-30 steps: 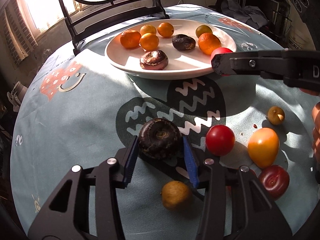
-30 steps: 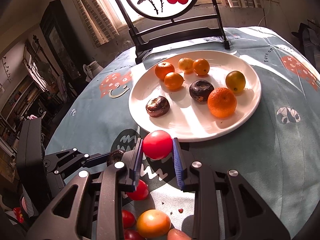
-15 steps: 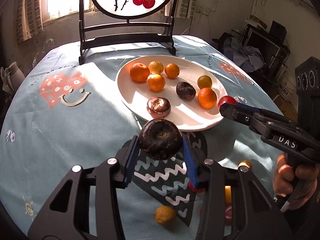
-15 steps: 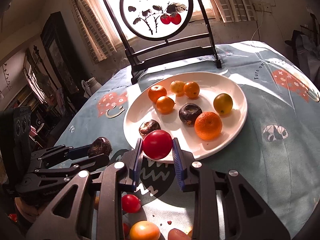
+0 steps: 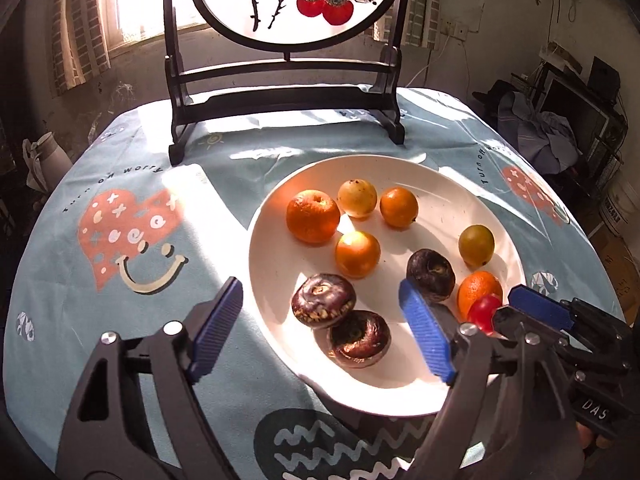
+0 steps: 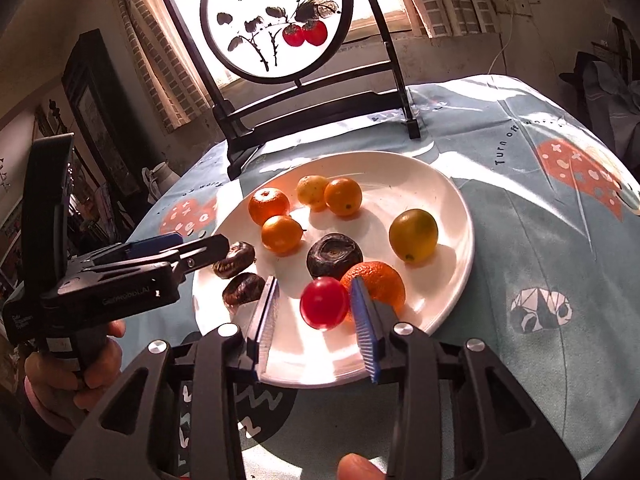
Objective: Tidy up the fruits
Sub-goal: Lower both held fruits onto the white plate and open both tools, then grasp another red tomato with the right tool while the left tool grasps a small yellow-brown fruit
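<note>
Tongs, left: left gripper [image 5: 320, 334] stands wide apart over the plate's near rim, its jaws having just been opening; nothing is clamped, and the dark fruit [image 5: 359, 338] lies on the plate below the gap, touching a second dark one [image 5: 323, 300].
Tongs, right: right gripper [image 6: 314, 322] has also just been opening; the tomato [image 6: 324, 308] sits between the pads, seemingly clear of the left pad, and contact with the right pad I cannot tell.
Step, judged: releasing both fruits onto the plate. Best to lift each gripper straight back so the pads do not nudge round fruit into rolling, and keep the two tools apart near the plate's front.
Cloth: tablecloth [image 5: 120, 280], soft blue fabric with printed hearts and zigzags.
Plate: plate [image 6: 452, 240], white, glossy, shallow, round; a low rim only, so little to stop a roll.
Oranges: orange [image 5: 313, 216] and smaller citrus, dimpled skin, round.
Dark fruits: squat, wrinkled, dull brown, flat-bottomed, likely stable.
Tomato: smooth, shiny, round, likeliest to roll.
</note>
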Tool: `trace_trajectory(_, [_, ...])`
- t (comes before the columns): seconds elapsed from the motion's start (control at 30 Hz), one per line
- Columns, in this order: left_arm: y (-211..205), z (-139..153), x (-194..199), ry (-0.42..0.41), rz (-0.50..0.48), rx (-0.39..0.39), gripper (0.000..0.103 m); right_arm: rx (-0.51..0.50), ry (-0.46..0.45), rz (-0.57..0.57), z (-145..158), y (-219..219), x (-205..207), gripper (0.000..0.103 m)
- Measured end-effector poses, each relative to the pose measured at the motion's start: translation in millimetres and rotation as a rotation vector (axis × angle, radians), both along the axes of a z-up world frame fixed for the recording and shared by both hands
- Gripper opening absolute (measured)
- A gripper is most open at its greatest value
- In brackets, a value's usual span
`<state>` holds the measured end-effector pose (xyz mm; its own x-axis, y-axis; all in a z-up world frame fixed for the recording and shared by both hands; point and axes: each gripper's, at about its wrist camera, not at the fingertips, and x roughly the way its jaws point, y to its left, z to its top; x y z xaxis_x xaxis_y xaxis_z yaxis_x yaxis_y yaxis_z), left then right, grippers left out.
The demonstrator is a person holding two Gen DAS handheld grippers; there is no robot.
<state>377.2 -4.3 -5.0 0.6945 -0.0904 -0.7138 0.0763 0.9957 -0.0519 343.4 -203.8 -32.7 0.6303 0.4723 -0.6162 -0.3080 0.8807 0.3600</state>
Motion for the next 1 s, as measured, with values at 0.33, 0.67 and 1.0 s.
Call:
trace_trajectory(0.33, [32,1,-78,-0.075,0.082,0.012,0.099,0.032,-0.033,0.022,17,-1,-31,0.052])
trace_trajectory(0.67, [56,-26,-99,0.006,0.127,0.021,0.099,-0.056,-0.008,0.125,11,30,-59,0.052])
trace_trajectory(1.0, [52,-24,-108,-0.008,0.116,0.049,0.099,-0.091,0.003,0.179,10,39,-70,0.052])
